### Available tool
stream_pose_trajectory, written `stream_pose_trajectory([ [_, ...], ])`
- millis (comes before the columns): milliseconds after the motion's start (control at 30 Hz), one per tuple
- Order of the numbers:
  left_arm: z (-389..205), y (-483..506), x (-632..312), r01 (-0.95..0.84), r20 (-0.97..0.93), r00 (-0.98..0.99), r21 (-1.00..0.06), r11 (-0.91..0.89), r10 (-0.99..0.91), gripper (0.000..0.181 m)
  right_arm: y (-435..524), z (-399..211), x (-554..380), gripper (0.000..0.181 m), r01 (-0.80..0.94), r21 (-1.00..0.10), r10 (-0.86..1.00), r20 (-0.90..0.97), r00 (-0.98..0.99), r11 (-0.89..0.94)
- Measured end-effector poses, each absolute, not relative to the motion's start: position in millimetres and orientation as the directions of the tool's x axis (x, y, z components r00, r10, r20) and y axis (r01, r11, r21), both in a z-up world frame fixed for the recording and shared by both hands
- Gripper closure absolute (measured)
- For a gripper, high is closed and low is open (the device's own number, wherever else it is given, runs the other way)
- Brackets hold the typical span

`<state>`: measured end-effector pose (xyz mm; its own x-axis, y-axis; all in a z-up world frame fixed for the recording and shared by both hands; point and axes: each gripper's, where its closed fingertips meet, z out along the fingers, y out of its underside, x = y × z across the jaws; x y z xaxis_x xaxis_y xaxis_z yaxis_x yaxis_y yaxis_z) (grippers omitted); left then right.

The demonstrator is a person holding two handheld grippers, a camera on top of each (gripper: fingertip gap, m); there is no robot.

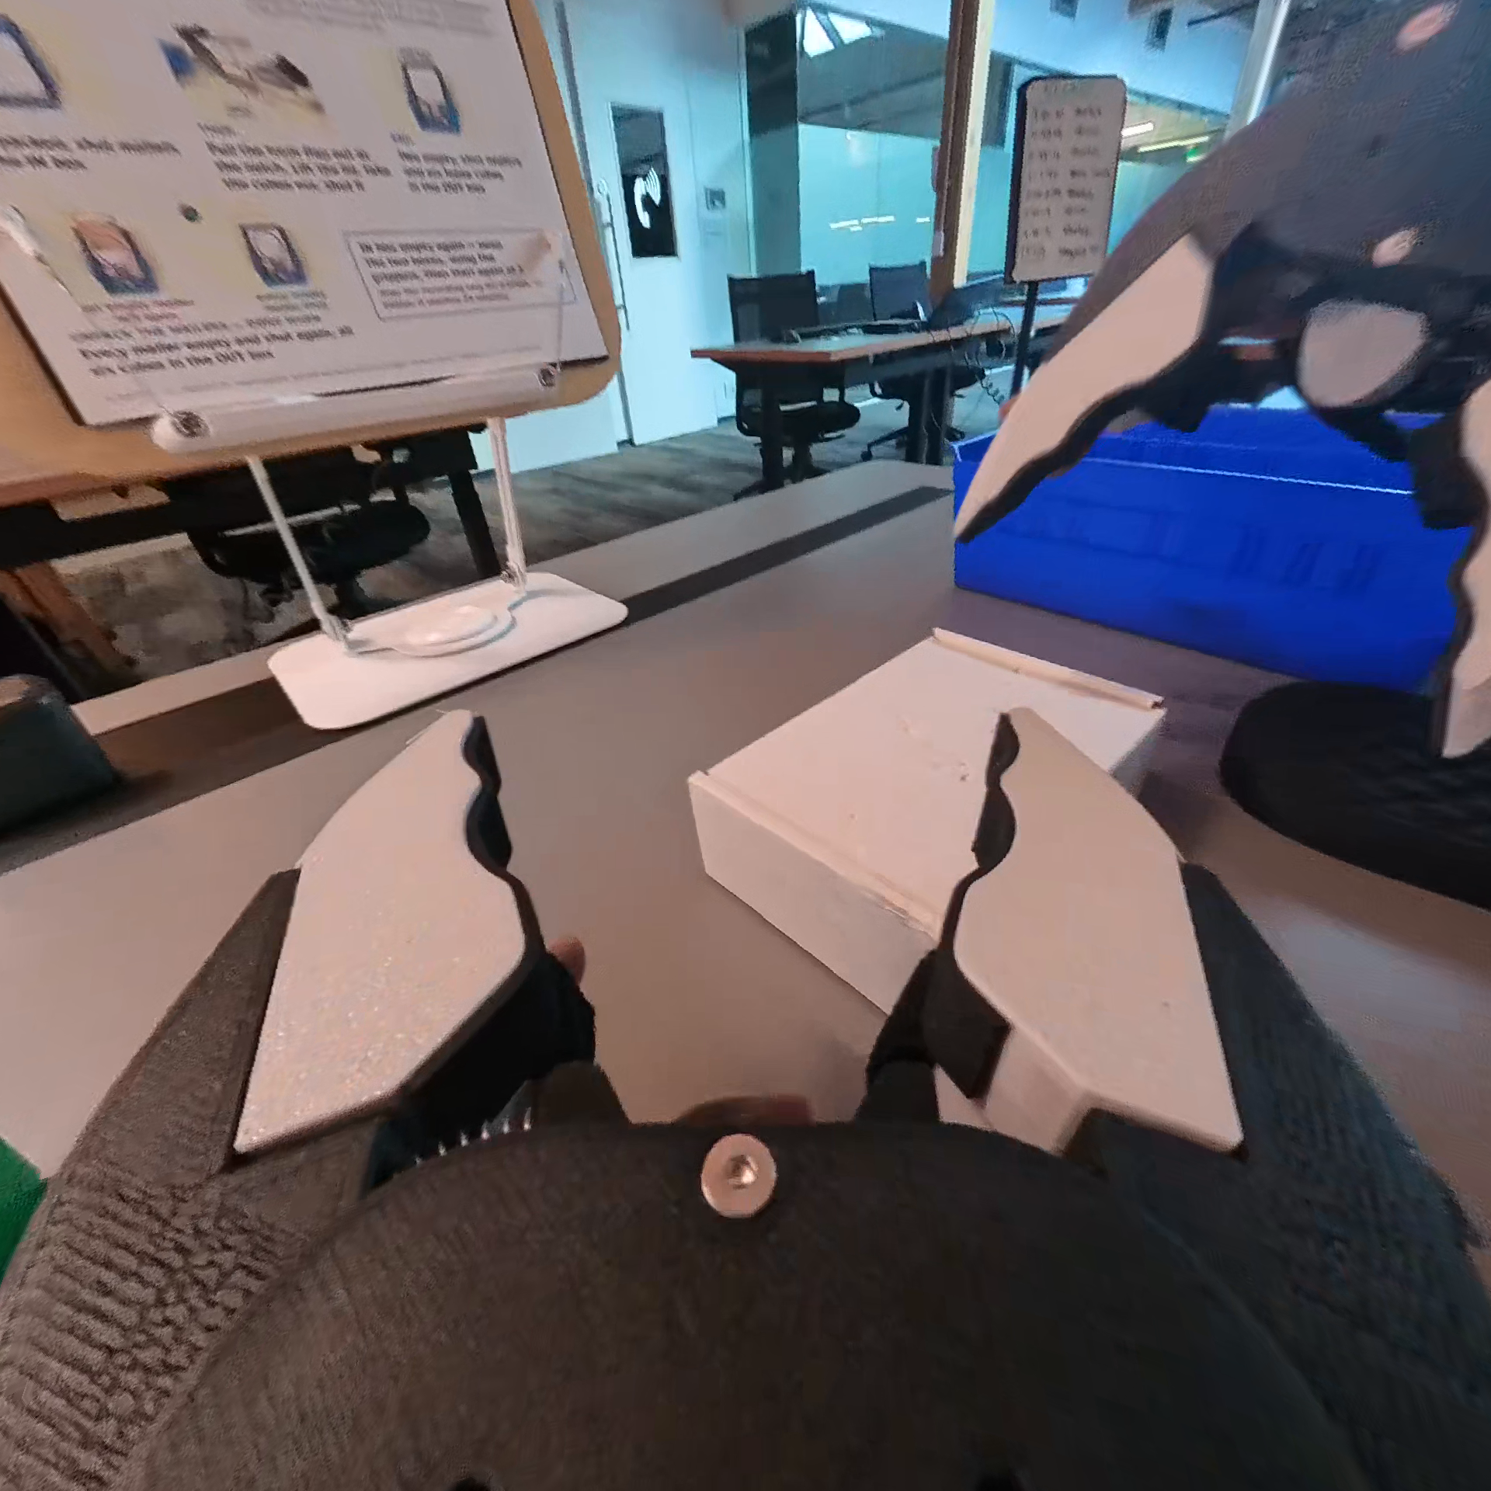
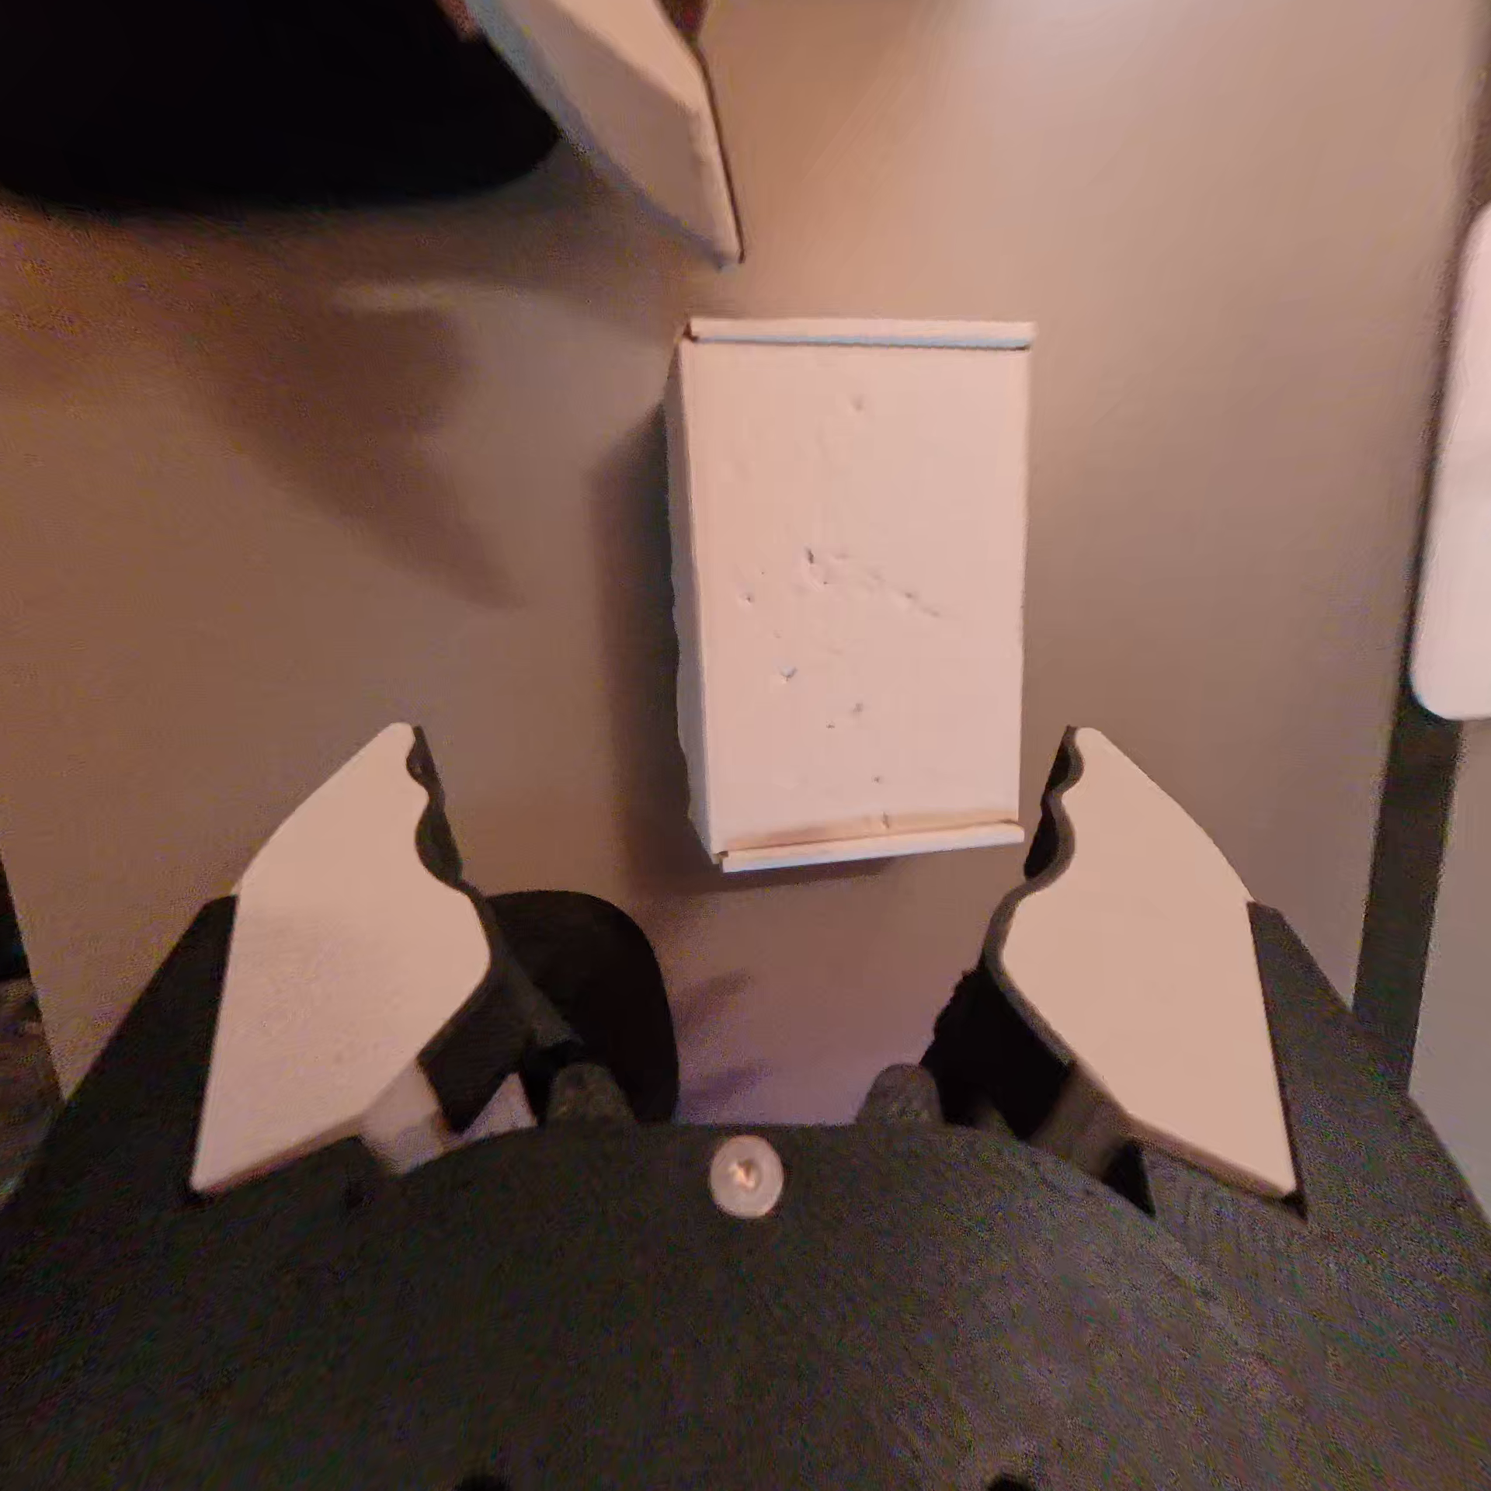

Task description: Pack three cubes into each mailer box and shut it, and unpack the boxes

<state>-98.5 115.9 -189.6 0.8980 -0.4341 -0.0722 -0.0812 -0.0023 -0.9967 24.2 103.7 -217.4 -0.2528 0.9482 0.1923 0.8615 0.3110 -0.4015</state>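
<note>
both the left gripper (image 1: 738, 795) and right gripper (image 2: 742, 795) are wide open, holding nothing, near the shut white mailer box (image 2: 851, 589), which looks light, stiff and easy to dent, so pinch its long sides softly.

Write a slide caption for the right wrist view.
Open right gripper poised above a closed white mailer box on the table.

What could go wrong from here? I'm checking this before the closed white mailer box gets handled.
1. Both grippers, left and right, are open and apart from the mailer box; nothing steadies it, so a push on its flap may slide it across the table.
2. The lid is already dented; a hard pinch could crush it further.
3. The two grippers are close together over the box, so they might collide.
</note>
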Motion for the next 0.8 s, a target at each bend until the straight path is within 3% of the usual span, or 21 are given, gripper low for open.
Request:
stream_pose_trajectory([
  [133,-187.3,115.4,-103.5,-0.047,-0.045,0.902,-0.999,0.005,-0.43,0.067,121.9,-244.8,8.1,0.035,0.91,-0.256,0.945,0.109,-0.308,0.326],
  [400,-188.7,115.4,-103.7,-0.048,-0.046,0.902,-0.999,0.005,-0.429,0.067,138.2,-279.8,-7.1,0.035,0.935,-0.14,0.945,0.08,-0.317,0.326],
  [800,-197.0,116.2,-101.9,-0.104,-0.086,0.898,-0.994,-0.018,-0.432,0.068,142.7,-296.8,-11.0,0.047,0.924,-0.117,0.929,0.11,-0.352,0.364],
])
